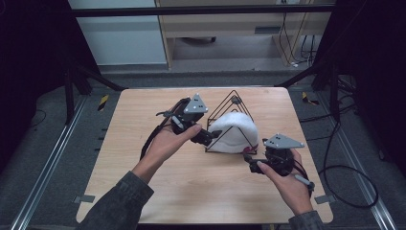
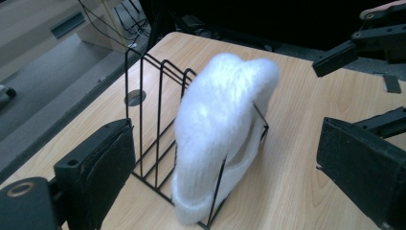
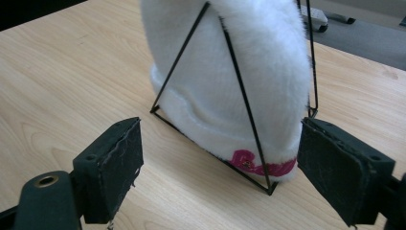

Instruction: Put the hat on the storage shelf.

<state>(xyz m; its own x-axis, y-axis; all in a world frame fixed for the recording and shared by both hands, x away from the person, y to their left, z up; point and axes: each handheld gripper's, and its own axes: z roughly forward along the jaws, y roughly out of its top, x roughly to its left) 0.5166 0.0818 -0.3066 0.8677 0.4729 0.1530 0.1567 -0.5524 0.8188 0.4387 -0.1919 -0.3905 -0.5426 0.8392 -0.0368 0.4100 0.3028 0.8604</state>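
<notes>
Hat: white fluffy knit beanie (image 1: 234, 132) standing in black wire rack (image 1: 233, 102) mid-table
Handling: likely light, soft, compressible
Hold: folded brim (image 3: 210, 129)
Left gripper (image 1: 213, 137): wide, empty
Right gripper (image 1: 247, 157): wide, empty

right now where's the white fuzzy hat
In the high view the white fuzzy hat sits in the black wire rack at the middle of the table, between the left gripper and the right gripper.

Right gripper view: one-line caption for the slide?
Open jaws of the right gripper face a white fuzzy hat standing in a black wire rack.
</notes>
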